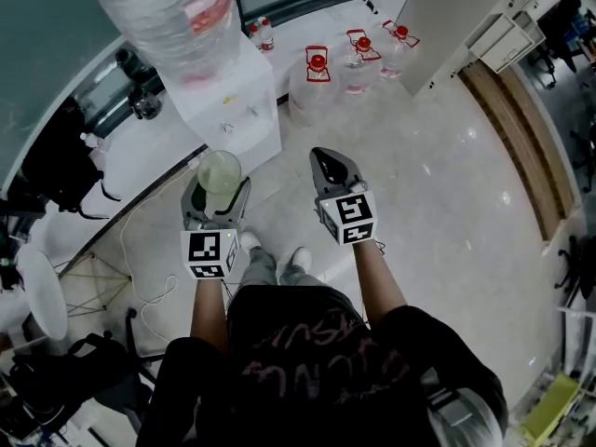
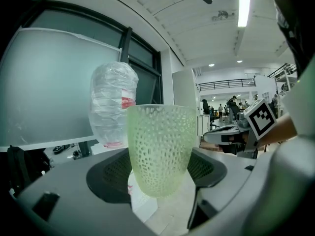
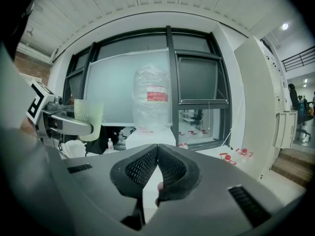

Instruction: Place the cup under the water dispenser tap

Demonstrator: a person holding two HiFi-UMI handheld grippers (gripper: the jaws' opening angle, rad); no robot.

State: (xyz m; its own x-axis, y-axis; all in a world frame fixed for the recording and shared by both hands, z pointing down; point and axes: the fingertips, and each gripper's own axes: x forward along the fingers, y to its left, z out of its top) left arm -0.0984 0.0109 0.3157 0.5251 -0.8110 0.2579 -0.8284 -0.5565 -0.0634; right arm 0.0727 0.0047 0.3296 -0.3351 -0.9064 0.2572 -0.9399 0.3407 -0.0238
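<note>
A pale green dimpled cup [image 2: 160,149] stands upright between the jaws of my left gripper [image 2: 158,170], which is shut on it. From above, the cup [image 1: 220,172] sits at the tip of the left gripper [image 1: 217,197], a short way in front of the white water dispenser [image 1: 231,105] with its big clear bottle [image 1: 172,17]. My right gripper [image 1: 330,168] hangs to the right, shut with nothing in it; its pads touch at the tips [image 3: 156,163]. The right gripper view shows the dispenser bottle [image 3: 151,100] ahead and the cup [image 3: 88,118] at the left.
Several full water jugs with red caps [image 1: 346,63] stand on the pale floor to the right of the dispenser. A dark window wall runs behind it. A white cabinet [image 1: 456,17] stands at the right. Cables, a wire rack and a black chair [image 1: 56,161] crowd the left side.
</note>
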